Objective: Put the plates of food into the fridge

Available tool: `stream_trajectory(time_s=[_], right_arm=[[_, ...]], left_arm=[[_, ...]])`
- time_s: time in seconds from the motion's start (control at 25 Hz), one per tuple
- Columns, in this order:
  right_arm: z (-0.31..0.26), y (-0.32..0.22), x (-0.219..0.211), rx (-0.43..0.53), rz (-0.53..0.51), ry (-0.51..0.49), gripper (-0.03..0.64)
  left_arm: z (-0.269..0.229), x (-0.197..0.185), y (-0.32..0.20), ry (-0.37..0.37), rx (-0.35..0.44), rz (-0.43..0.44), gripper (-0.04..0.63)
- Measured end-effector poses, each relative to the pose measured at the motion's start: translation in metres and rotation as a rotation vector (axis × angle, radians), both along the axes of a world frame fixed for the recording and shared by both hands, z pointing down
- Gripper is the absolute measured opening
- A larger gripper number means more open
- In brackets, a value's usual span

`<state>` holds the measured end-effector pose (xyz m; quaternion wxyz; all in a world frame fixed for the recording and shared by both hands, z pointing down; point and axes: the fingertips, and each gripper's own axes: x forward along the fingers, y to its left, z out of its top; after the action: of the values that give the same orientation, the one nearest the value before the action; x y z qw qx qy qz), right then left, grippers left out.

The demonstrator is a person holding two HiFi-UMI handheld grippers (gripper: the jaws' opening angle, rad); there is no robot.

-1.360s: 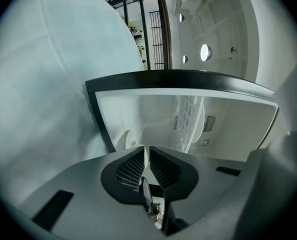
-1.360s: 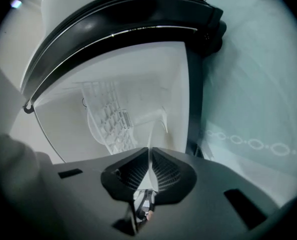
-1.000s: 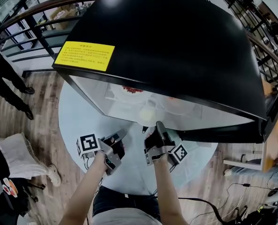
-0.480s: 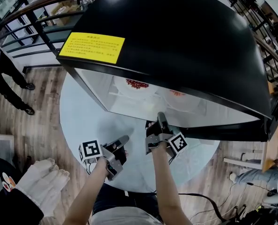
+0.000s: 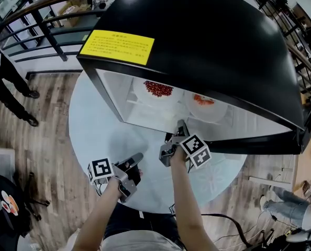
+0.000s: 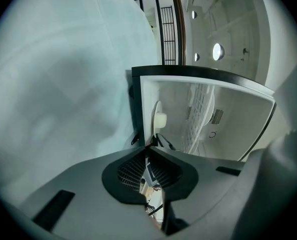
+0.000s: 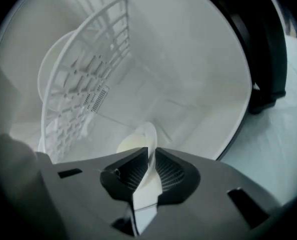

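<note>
**Fridge** (image 5: 197, 30): black, on round table (image 5: 92, 135), front open twd me.

**Stowed (2):** plate w/ dark red food (image 5: 158, 89) and plate w/ orange-red food (image 5: 203, 100), side by side on wire shelf (image 7: 83, 69), well inside.

**In progress (1):** third plate (image 7: 147, 134), pale yellow food on it. It's low in the fridge mouth, below the shelf. Can't tell if it's resting on the fridge floor yet.

**R gripper** (image 5: 180, 127): jaws nearly together, pads on third plate's rim. They've just been easing apart.

**L gripper** (image 5: 137, 158): jaws together, nothing btwn them, over table just outside fridge.

**Left to do (my est.):** let go, back R gripper out, close fridge up. I see no other plate waiting outside.
</note>
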<state>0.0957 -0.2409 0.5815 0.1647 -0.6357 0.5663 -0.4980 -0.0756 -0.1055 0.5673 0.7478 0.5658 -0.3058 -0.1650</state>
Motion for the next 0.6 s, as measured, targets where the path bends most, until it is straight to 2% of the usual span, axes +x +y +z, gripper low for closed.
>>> stream_trajectory(time_s=[0.16,0.24,0.32,0.4,0.48,0.6], right_arm=[[0.002,-0.001,0.004,-0.092,-0.061,0.309,0.063],[0.000,-0.001,0.007,-0.095,-0.100,0.483,0.064],[-0.005,0.001,0.007,-0.069,-0.130,0.615,0.064],[-0.012,0.006,0.008,-0.035,-0.135,0.679,0.064],[-0.025,0.011,0.007,0.019,-0.138,0.699,0.064],[-0.058,0.026,0.004,0.142,-0.152,0.721,0.051]], left_arm=[[0.001,-0.003,0.003,0.001,0.001,-0.005,0.018],[0.001,-0.004,0.005,0.003,0.000,-0.007,0.018],[0.000,-0.005,0.006,-0.001,0.002,-0.007,0.018],[0.000,-0.007,0.006,-0.014,0.014,-0.002,0.018],[-0.001,-0.008,0.003,-0.034,0.036,0.006,0.018],[-0.009,-0.008,-0.003,-0.071,0.106,0.006,0.017]])
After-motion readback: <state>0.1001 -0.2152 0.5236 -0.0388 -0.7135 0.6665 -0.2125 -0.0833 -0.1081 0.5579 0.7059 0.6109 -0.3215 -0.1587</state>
